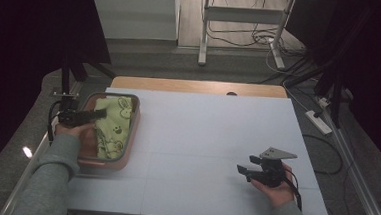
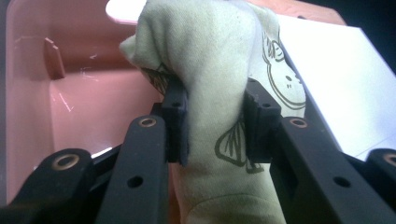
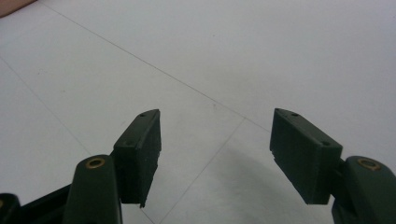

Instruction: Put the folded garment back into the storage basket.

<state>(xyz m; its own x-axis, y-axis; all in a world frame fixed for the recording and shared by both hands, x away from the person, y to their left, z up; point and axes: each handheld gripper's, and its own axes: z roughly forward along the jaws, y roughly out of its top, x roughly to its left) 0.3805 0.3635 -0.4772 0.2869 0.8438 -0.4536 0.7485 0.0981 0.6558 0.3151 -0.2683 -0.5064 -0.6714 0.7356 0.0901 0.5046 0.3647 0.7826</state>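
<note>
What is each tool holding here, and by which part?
Left tool pinches a bunched fold of the green cloth over the pink bin. Right tool holds nothing.

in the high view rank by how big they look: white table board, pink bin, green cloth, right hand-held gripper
1. white table board
2. pink bin
3. green cloth, partly hidden by the left hand
4. right hand-held gripper, smallest, though nearer the camera

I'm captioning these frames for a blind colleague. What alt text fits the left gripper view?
The left tool pinches a bunched fold of pale green cloth printed with cartoon animal outlines. Behind it is the inside of a pink tub, with the white table to the right.
</note>
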